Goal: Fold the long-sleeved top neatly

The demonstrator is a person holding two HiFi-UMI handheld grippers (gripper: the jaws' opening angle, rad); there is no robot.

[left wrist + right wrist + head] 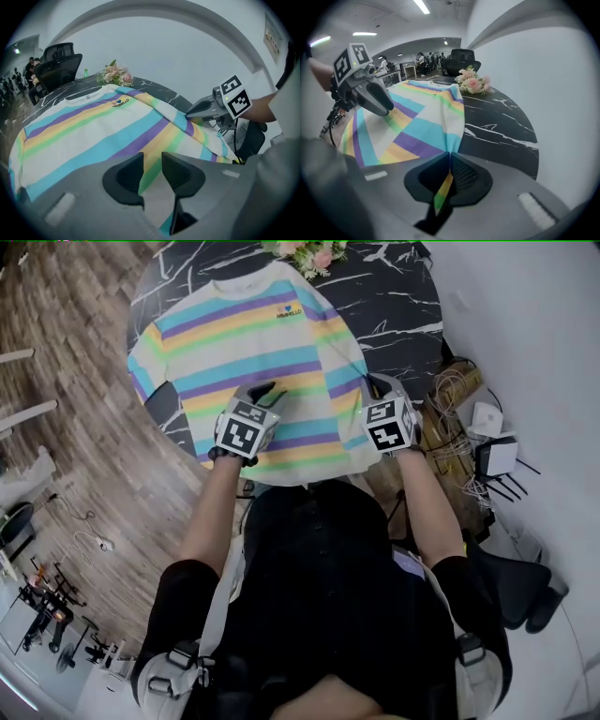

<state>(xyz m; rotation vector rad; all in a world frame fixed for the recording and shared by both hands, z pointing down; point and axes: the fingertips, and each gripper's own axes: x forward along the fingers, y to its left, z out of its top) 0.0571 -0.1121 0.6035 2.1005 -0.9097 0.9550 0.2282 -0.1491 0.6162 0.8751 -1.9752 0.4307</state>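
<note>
The person's black-clad torso (pixel 319 606) fills the near foreground, with both forearms reaching forward over the edge of the round, dark marbled tabletop (pixel 398 306).

The left hand-held gripper (pixel 266 392) hovers over the lower middle of the striped long-sleeved top (pixel 244 343). Its jaws stand narrowly apart, and the cloth lies under the gap rather than pinched in it. The right hand-held gripper (pixel 449 161) is on the top's right-hand border, its jaws closed on a thin fold of striped fabric. Whether that fold is the sleeve or the side seam cannot be told.

The top lies flat and front up. Its hem is toward the person and seems to droop a little over the near rim. Its collar and small chest logo (pixel 289 311) are farther off. The long axis therefore runs straight away from the person, between the two hand-held grippers.

The body of the top lies to the left of the gripped border, so folding that side inward would probably mean carrying it across toward the left hand-held gripper.

Beyond the collar, a bunch of pink flowers (pixel 307 253) sits at the far rim.
</note>
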